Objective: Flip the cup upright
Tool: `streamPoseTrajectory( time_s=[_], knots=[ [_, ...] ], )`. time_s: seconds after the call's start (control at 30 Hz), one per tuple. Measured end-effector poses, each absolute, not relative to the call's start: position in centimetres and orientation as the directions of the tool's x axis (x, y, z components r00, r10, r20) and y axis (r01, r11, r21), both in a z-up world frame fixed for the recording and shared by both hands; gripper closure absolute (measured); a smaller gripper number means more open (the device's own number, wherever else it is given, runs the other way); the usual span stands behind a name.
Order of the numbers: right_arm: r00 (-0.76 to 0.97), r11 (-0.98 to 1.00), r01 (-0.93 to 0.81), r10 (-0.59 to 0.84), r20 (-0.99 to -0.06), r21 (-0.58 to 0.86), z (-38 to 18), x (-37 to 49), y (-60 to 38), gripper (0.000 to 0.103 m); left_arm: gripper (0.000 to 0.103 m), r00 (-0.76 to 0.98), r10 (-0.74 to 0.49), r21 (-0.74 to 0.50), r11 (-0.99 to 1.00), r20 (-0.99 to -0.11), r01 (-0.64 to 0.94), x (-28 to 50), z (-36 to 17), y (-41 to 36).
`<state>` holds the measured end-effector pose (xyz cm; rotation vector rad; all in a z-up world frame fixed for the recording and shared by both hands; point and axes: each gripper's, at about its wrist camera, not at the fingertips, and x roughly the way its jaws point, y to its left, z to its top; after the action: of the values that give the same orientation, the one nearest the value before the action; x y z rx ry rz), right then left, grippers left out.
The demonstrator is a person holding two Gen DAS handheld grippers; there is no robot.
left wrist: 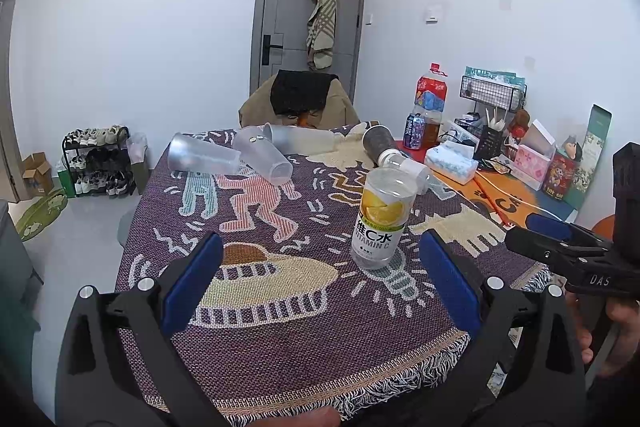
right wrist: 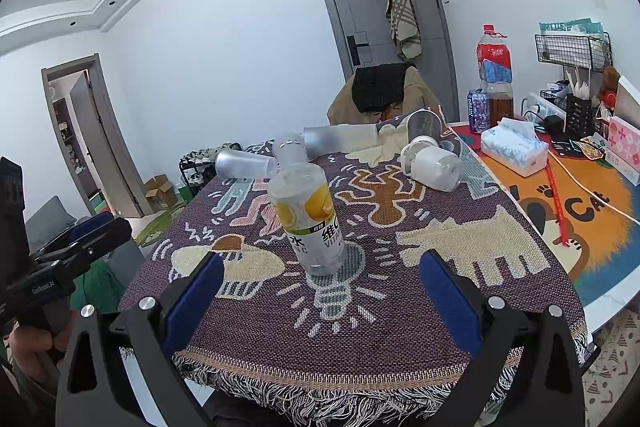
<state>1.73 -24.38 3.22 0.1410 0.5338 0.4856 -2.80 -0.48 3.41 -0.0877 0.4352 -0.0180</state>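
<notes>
A clear Vitamin C cup [left wrist: 380,219] with lemon print stands upside down, flat bottom up, on the patterned cloth [left wrist: 280,327]; it also shows in the right wrist view [right wrist: 310,219]. My left gripper [left wrist: 318,281] is open and empty, near the table's front edge, short of the cup. My right gripper [right wrist: 320,293] is open and empty, the cup standing just beyond its fingers. Several frosted cups [left wrist: 204,157] lie on their sides at the far end of the cloth, also in the right wrist view [right wrist: 244,163].
A dark cup [left wrist: 378,143] and a white one [right wrist: 434,167] lie on their sides at the far right. A tissue pack [right wrist: 514,147], bottles [right wrist: 494,75], can and boxes crowd the orange mat at right. A draped chair [left wrist: 300,99] stands behind the table.
</notes>
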Motion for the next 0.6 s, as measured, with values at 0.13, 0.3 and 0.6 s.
streamPoseTrajectory(
  time_s=[0.13,0.3,0.6],
  knots=[
    [0.75,0.877,-0.408,0.48,-0.456,0.253,3.27,1.72,-24.3,0.007,0.005,0.906,-0.034,-0.087,0.996,-0.421,-0.002,-2.83,3.36,-0.52],
    [0.748,0.878,-0.408,0.48,-0.459,0.252,3.15,1.73,-24.19,0.007,0.005,0.911,-0.02,-0.07,0.998,-0.412,-0.01,-3.09,3.35,-0.63],
    [0.747,0.877,-0.409,0.48,-0.46,0.25,3.05,1.71,-24.16,0.007,0.005,0.91,-0.028,-0.07,0.998,-0.414,-0.002,-3.12,3.3,-0.77]
  ],
)
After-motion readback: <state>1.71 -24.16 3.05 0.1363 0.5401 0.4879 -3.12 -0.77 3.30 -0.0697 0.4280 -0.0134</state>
